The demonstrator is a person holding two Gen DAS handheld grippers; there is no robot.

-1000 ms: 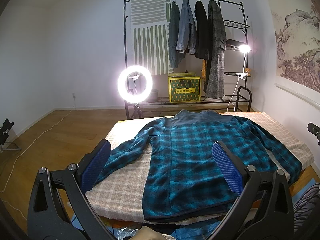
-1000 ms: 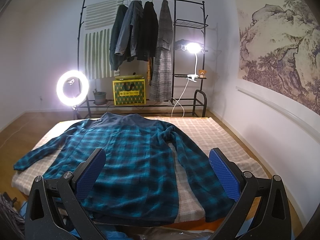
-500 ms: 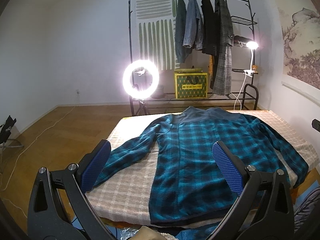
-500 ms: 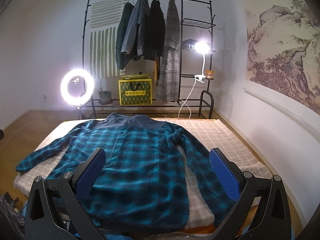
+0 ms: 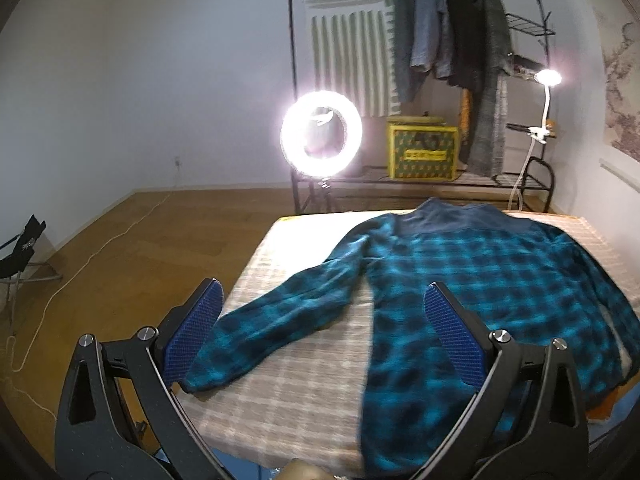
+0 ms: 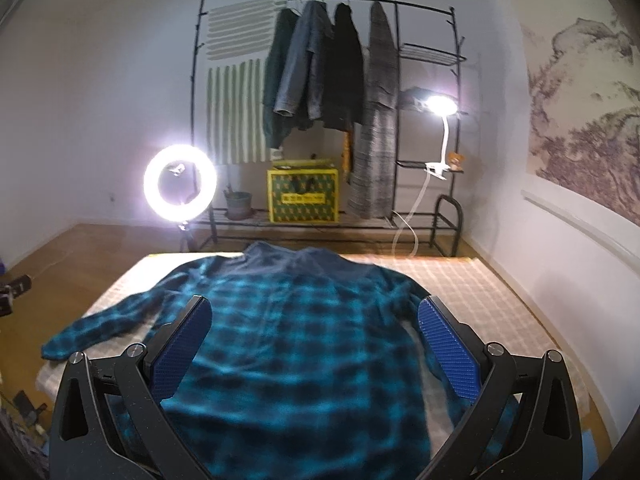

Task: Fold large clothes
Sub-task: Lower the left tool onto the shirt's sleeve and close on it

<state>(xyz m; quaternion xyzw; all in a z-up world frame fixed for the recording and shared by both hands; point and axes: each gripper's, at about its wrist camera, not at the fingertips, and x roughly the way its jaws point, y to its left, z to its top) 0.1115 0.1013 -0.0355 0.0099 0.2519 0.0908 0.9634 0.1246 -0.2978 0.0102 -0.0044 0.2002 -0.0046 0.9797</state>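
A large teal and black plaid shirt (image 5: 472,280) lies flat, back up, on a table covered with a beige checked cloth (image 5: 304,376). Its collar points to the far edge and both sleeves are spread out. My left gripper (image 5: 320,320) is open and empty, above the near left corner, over the left sleeve (image 5: 276,320). My right gripper (image 6: 316,332) is open and empty, above the shirt's body (image 6: 304,360) near the hem. The right sleeve (image 6: 420,304) runs down the right side.
A lit ring light (image 5: 321,134) stands behind the table's far left corner. A black clothes rack (image 6: 328,80) with hanging coats, a yellow box (image 6: 303,196) and a clip lamp (image 6: 440,106) stands at the back wall. Wooden floor (image 5: 100,264) lies to the left.
Both grippers have moved forward and closer over the table. The left view has swung left toward the left sleeve; the right view now centres on the shirt's body. The shirt has not moved.
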